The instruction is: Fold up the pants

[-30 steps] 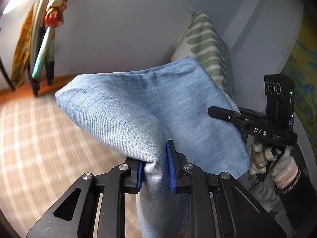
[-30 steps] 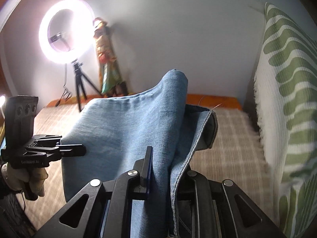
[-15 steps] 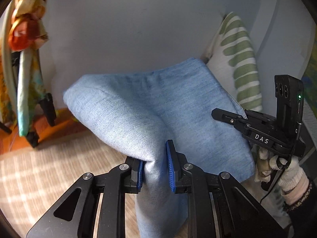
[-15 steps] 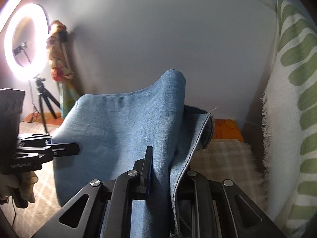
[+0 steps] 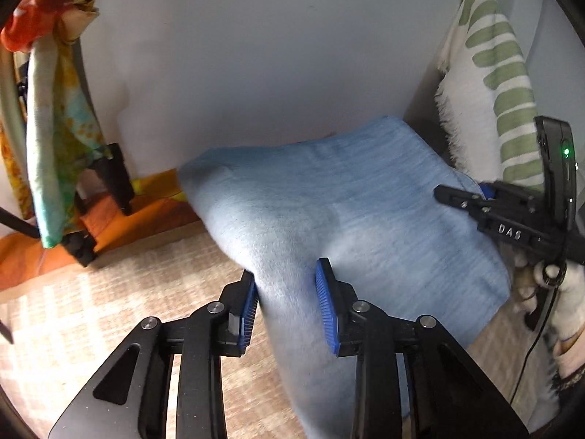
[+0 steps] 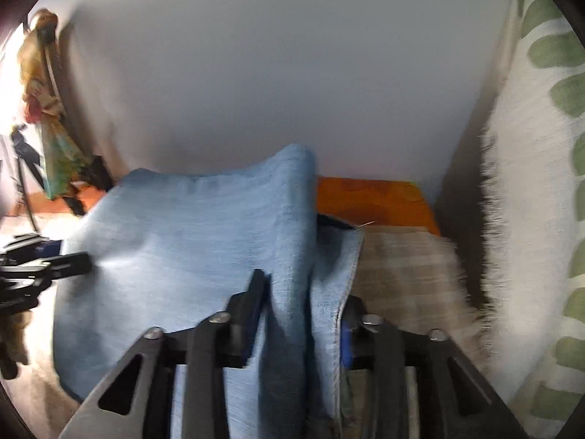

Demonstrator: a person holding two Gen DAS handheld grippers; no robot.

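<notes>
The light blue denim pants (image 5: 347,212) hang folded between my two grippers above a checked mat. My left gripper (image 5: 287,292) is shut on a bunched edge of the cloth between its blue pads. My right gripper (image 6: 299,300) is shut on the other edge, with a hemmed layer (image 6: 347,256) hanging beside its right finger. In the left wrist view the right gripper (image 5: 512,216) shows at the far right, held by a gloved hand. In the right wrist view the left gripper (image 6: 44,267) shows at the left edge.
A white pillow with green stripes (image 5: 490,84) stands at the right, close to the pants (image 6: 541,183). A pale wall (image 5: 256,55) is just behind. A stand draped with colourful scarves (image 5: 58,117) is at the left. An orange floor strip (image 6: 373,197) runs along the wall.
Both grippers have carried the pants forward and down toward the wall and the mat. The ring light has left the right wrist view. The grips are unchanged.
</notes>
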